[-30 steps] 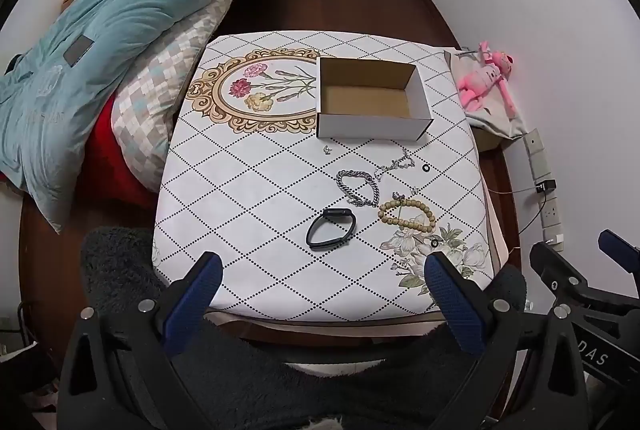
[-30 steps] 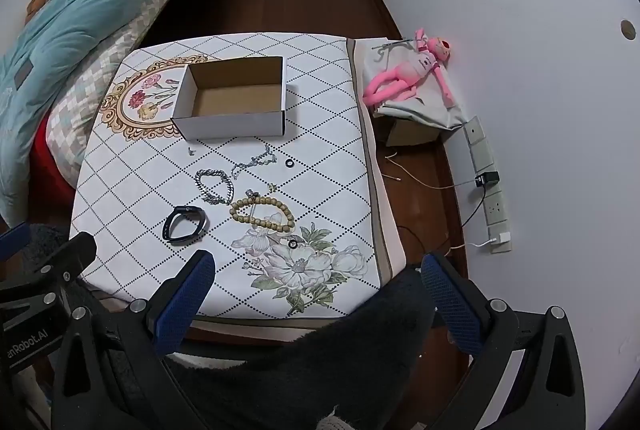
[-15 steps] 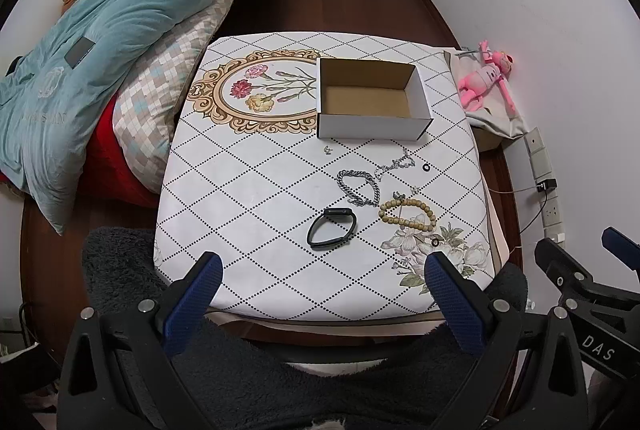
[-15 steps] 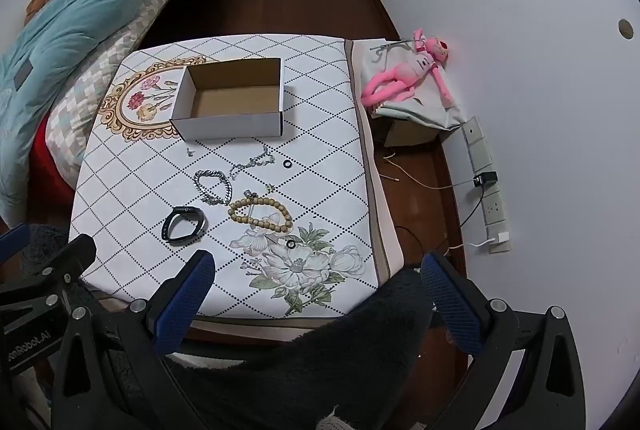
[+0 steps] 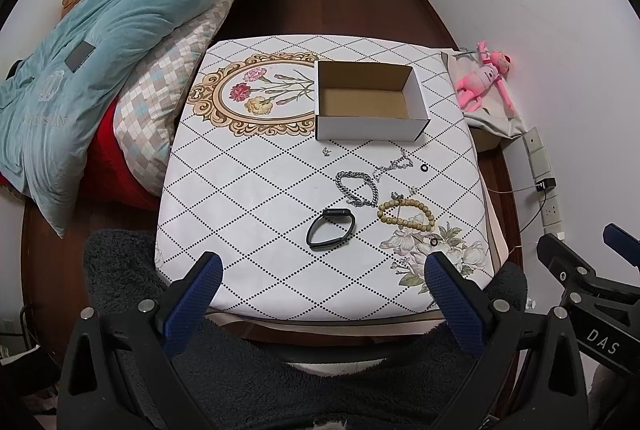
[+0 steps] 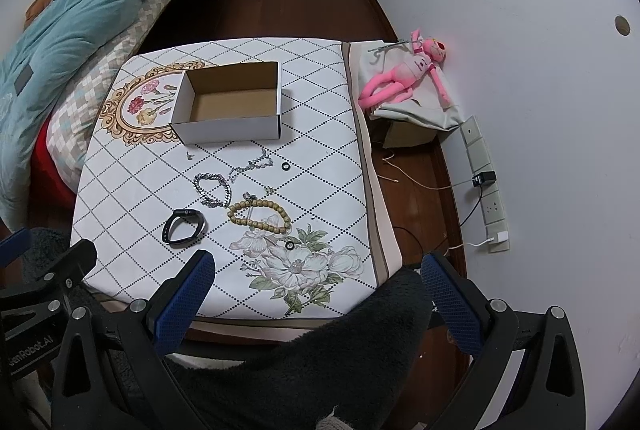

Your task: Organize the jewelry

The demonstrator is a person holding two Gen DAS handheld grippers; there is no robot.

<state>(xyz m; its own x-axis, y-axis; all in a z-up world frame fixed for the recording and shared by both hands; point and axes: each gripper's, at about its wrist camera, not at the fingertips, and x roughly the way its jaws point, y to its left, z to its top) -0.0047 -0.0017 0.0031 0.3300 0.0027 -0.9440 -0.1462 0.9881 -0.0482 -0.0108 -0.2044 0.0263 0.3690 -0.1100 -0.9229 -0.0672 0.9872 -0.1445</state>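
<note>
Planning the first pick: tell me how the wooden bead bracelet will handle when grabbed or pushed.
The bead bracelet lies as a limp loop, so it probably sags from a pinch. Its round beads may slip or roll between the jaws. Pushed, it would likely deform and snag the silver chain beside it.

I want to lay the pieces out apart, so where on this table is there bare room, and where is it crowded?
Bare patches: the table's left side, between the flower medallion and the near edge, left of the black band; and the far right corner beside the cardboard box. Crowded: the chain bracelet, bead bracelet and thin chain cluster below the box.
</note>
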